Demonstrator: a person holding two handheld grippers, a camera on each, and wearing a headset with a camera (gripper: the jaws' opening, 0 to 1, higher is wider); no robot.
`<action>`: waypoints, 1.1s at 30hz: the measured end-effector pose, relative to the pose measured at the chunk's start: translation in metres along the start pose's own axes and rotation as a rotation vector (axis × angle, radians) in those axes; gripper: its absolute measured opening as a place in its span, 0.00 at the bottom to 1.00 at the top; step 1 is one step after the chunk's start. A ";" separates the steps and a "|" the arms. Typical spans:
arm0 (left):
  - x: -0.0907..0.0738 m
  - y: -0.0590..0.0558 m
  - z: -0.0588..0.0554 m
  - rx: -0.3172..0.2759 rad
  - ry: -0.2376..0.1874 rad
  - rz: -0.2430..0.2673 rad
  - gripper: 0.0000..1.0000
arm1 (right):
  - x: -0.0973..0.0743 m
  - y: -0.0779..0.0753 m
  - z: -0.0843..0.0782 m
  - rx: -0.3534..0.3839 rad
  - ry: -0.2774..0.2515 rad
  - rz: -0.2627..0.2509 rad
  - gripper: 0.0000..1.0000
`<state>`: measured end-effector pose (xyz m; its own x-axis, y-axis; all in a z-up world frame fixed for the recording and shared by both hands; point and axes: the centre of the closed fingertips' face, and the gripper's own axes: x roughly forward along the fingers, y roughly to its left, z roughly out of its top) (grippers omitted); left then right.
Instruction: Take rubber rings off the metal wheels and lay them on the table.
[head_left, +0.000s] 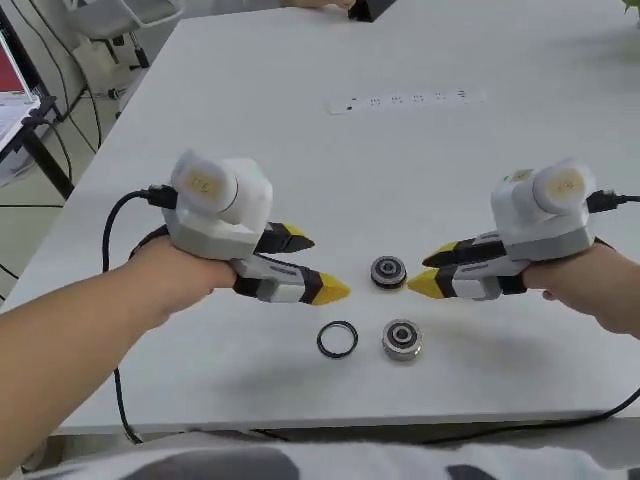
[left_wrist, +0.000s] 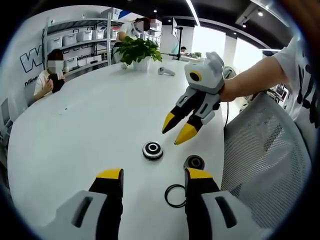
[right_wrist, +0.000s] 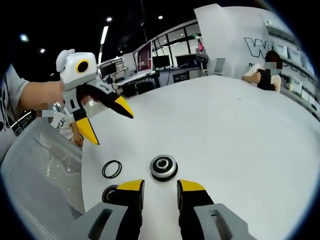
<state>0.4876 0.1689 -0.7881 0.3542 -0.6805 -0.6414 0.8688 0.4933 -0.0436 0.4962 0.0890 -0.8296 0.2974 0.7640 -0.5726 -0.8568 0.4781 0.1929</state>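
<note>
Left tongs (head_left: 318, 265): spread wide and holding nothing, raised above the counter (head_left: 230, 120). In the left gripper view the two yellow tips stand well apart, and the far wheel (left_wrist: 152, 150) lies beyond the gap between them.

Right tongs (head_left: 428, 272): spread to a narrower gap and holding nothing. Their tips point toward the left tongs. In the right gripper view the far wheel sits just beyond the gap, centred between the tips and not touching them.

Far wheel (head_left: 388, 271): lies flat on the counter between the two pairs of tips, closer to the right tongs. Its outer band is dark.

Near wheel (head_left: 401, 338): lies flat, nearer to the person and just apart from the far wheel. Its rim looks lighter and metallic in the head view.

Rubber ring (head_left: 337, 339): lies loose and flat on the counter, just beside the near wheel on its left, and touches neither wheel.

Edges and room: all three parts lie near the counter's front edge. A cable (head_left: 112, 300) from the left tongs drops over that edge. Beyond the parts, bare surface runs back to a socket strip (head_left: 405, 100) set in the top. The left edge slants away well apart from the parts. A mesh chair (left_wrist: 265, 160) stands against the front edge. A plant (left_wrist: 137, 50) stands at the far end.
</note>
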 end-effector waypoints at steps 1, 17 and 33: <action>0.002 0.001 0.000 0.002 0.002 0.000 0.46 | 0.000 -0.001 -0.001 -0.001 0.001 -0.001 0.24; 0.034 0.003 0.001 0.010 0.021 -0.042 0.39 | 0.008 -0.010 -0.006 0.002 -0.004 0.003 0.24; 0.063 0.002 0.007 -0.021 0.012 -0.075 0.29 | 0.012 -0.016 -0.009 0.026 -0.012 0.010 0.25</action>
<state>0.5148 0.1229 -0.8231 0.2842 -0.7095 -0.6448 0.8852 0.4526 -0.1079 0.5099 0.0863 -0.8463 0.2940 0.7739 -0.5609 -0.8488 0.4812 0.2190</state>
